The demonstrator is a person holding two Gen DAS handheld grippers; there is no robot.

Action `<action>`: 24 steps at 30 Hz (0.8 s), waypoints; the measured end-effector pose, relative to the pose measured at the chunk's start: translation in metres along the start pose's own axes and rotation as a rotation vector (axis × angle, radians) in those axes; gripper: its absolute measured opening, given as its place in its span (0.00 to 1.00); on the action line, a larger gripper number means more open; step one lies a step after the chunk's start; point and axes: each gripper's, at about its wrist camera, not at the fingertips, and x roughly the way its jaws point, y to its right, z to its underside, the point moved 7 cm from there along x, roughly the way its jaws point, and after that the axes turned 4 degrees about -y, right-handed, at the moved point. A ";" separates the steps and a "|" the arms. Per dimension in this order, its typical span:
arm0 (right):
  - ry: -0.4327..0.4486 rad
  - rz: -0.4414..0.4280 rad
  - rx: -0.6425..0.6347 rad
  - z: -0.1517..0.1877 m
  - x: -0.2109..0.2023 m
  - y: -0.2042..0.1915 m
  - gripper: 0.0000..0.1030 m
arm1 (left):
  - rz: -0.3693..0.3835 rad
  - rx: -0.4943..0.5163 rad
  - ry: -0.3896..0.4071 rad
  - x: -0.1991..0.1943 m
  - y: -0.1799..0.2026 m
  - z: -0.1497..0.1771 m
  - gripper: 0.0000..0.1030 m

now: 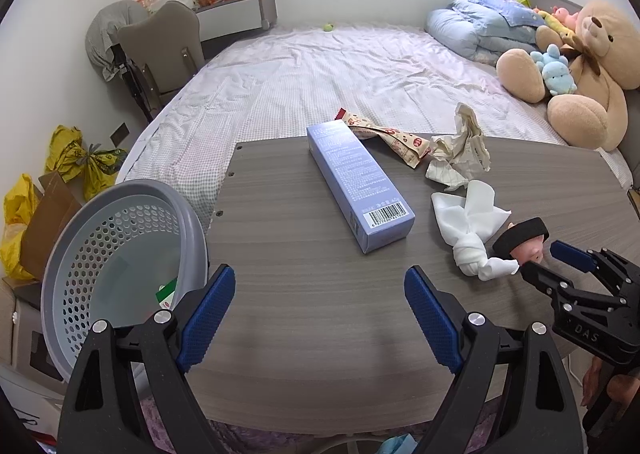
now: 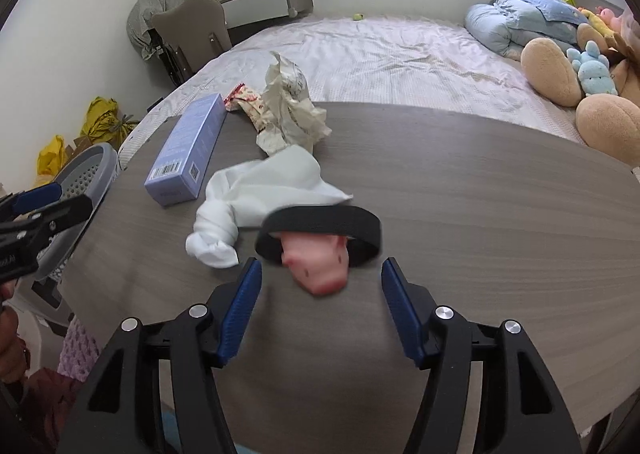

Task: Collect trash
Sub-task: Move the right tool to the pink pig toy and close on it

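Here, both grippers (image 1: 320,294) (image 2: 320,290) gape — a knotted white cloth (image 2: 256,198) on woodgrain table (image 2: 480,234).

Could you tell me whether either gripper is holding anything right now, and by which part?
Nothing is held: the left gripper and right gripper are both open above the table.

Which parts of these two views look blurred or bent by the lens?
Right wrist: the pink pig toy near the right tool is soft and out of focus; the table edge bows. Left wrist: the blue box is sharp, its barcode legible.
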 end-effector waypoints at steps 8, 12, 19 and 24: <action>0.020 -0.046 0.108 -0.005 -0.006 0.015 0.58 | 0.014 0.018 0.001 -0.002 0.007 0.002 0.82; 0.012 -0.085 0.156 -0.015 0.000 0.016 0.58 | 0.013 0.013 0.008 -0.004 0.003 0.001 0.82; -0.001 -0.140 0.192 -0.029 0.009 0.013 0.58 | 0.012 0.006 0.007 -0.004 -0.001 0.001 0.82; -0.009 -0.142 0.186 -0.033 0.010 0.012 0.31 | 0.015 0.009 0.007 -0.003 0.000 0.000 0.82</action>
